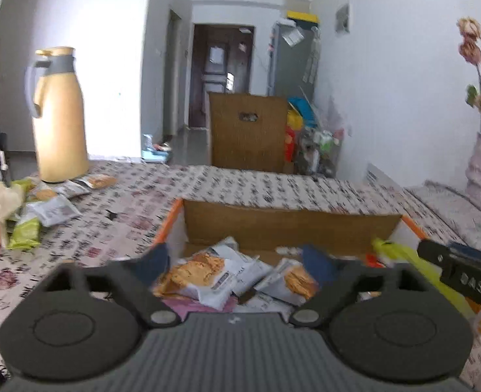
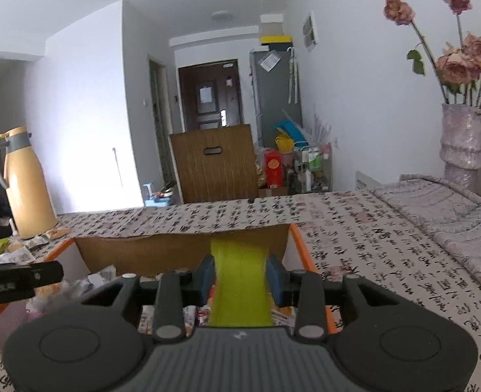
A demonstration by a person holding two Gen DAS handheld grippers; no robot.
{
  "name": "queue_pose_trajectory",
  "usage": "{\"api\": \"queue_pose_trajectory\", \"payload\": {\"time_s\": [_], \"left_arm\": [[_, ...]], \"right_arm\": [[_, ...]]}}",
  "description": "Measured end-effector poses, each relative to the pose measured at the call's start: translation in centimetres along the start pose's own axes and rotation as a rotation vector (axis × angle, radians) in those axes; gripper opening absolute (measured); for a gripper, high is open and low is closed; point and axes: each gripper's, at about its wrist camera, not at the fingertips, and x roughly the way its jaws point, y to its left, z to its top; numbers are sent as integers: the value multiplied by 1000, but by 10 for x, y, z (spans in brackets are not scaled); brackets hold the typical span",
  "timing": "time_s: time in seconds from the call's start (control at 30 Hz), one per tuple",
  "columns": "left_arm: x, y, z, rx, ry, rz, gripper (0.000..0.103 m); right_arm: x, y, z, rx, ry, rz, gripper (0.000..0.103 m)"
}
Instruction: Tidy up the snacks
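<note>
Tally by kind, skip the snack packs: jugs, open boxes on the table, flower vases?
Thermos jug: 1
Open cardboard box: 1
Flower vase: 1
Total: 3

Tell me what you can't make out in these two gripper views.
- Box floor under the right gripper: in the right wrist view the green packet and gripper body cover it.
- Whether the pads press that packet: unclear, right wrist view.
- Snack packets print: motion blur, left wrist view.
- Loose packets by the thermos: too small and blurred to read.
- Left gripper: open, empty.
</note>
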Motion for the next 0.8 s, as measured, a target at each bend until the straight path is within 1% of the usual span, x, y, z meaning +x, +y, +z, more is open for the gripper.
{"api": "queue_pose_trajectory", "payload": {"time_s": [0.03,0.07,0.1,0.13,0.17,0.2,0.5,0.63,0.8], "left_arm": [[-3,1,1,-6,-14,2,103],[-5,3,2,-13,-17,-1,103],[-6,4,3,-19,-15,-4,103],[-6,5,3,-22,-10,-2,103],[-7,6,4,-23,-8,0,103],[-8,6,6,-22,-11,-1,103],[-32,3,18,-10,-42,-26,103],[-51,5,21,8,-61,-33,103],[-80,11,16,11,-64,-53,103]], "right_arm": [[-2,0,0,3,-12,-10,68],[-4,-2,0,5,-22,-19,75],[-6,-3,0,9,-31,-24,88],[-8,-4,0,14,-40,-26,98],[-9,-5,0,17,-45,-29,101],[-11,-5,1,18,-48,-35,103],[-24,-6,12,28,-36,-27,103],[-40,-7,15,21,-35,-15,103],[-74,-6,13,11,-47,10,103]]}}
